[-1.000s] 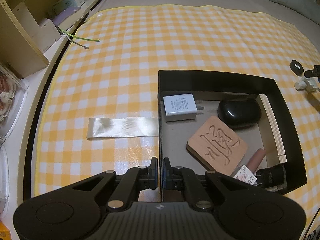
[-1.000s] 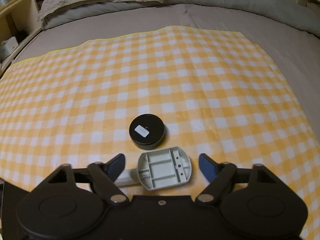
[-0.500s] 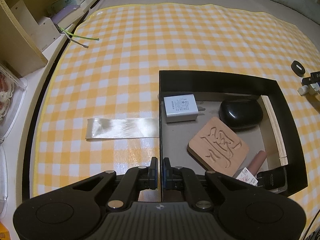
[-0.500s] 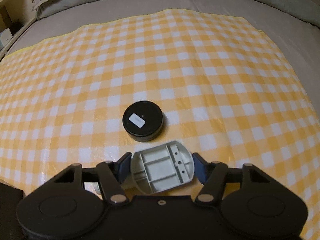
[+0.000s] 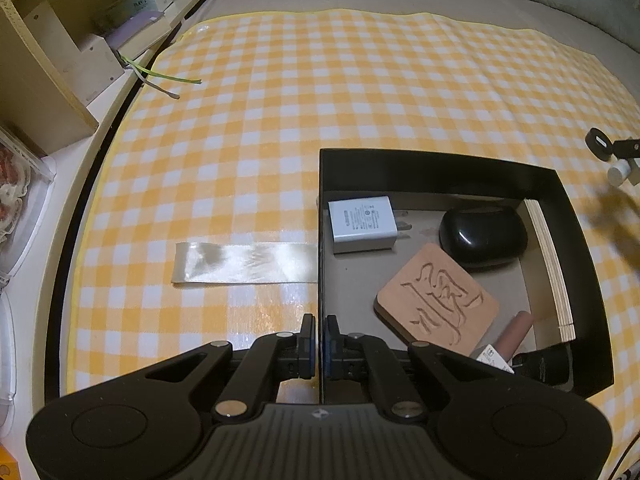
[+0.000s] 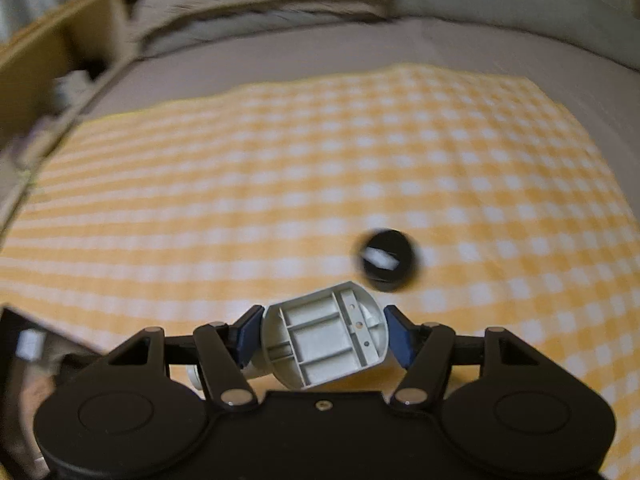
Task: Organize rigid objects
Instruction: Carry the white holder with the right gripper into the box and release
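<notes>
Grey ribbed plastic part (image 6: 326, 340), rounded at one end with a white stub at its side, sat tilted between the blue pads of your right tool (image 6: 320, 334), which had just been closing on it; both pads pressed its edges and the part hung clear of the yellow-and-white checked cloth (image 6: 280, 168) spread over the bed. Just beyond it a black round tin (image 6: 387, 260) with a white label lay on the cloth, toward the cloth's right half, blurred in the right wrist view.

Your left tool (image 5: 319, 350) was fully closed on the left wall of the black box (image 5: 440, 168), the thin wall pinched between its pads at the near corner. That box stood on the near part of the cloth. Inside it lay a white charger (image 5: 362, 224) against the left wall at the far side, a black glossy case (image 5: 482, 236) near the far right corner, a wooden carved block (image 5: 438, 298) in the middle, a pinkish tube (image 5: 516, 336) and a dark cylinder (image 5: 544, 364) at the near right corner, and a stack of pale wooden slats (image 5: 550, 264) along the right wall.

A strip of clear tape (image 5: 244, 262) ran from the box's left wall out across the cloth. Shelves (image 5: 52, 64) stood past the bed's left edge.
</notes>
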Demonstrator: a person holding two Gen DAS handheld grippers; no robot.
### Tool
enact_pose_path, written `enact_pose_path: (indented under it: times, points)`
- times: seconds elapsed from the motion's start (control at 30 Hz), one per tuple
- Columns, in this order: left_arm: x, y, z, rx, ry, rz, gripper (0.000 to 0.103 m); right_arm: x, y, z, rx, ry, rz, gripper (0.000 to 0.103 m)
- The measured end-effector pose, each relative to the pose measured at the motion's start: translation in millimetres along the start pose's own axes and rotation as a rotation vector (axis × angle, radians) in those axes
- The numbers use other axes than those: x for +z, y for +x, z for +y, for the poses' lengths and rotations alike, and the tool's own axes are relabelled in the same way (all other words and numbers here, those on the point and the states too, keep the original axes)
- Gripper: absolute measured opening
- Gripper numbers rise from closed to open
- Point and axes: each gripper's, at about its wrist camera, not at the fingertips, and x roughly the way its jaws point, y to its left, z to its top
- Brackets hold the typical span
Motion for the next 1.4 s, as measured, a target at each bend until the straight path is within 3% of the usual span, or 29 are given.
enact_pose_path:
  times: [0.3, 0.6, 0.87, 1.17, 1.4]
  points:
    - [2, 0, -2, 0.017, -0.006, -0.01, 0.004, -13, -39, 105, 0.26, -0.171, 0.009, 0.065]
    - [0, -8, -1, 0.015, -0.013, -0.029, 0.004, -53, -29, 182, 0.301, -0.321, 0.151, 0.065]
    - [-1, -9, 1, 0.011, -0.011, -0.029, 0.004, -67, -12, 200, 0.307, -0.392, 0.227, 0.068]
    - [-1, -9, 0, 0.014, -0.009, -0.029, 0.005, -68, -10, 198, 0.274, -0.384, 0.242, 0.07]
    - [-1, -9, 0, 0.015, -0.009, -0.029, 0.004, -65, -14, 193, 0.263, -0.362, 0.22, 0.079]
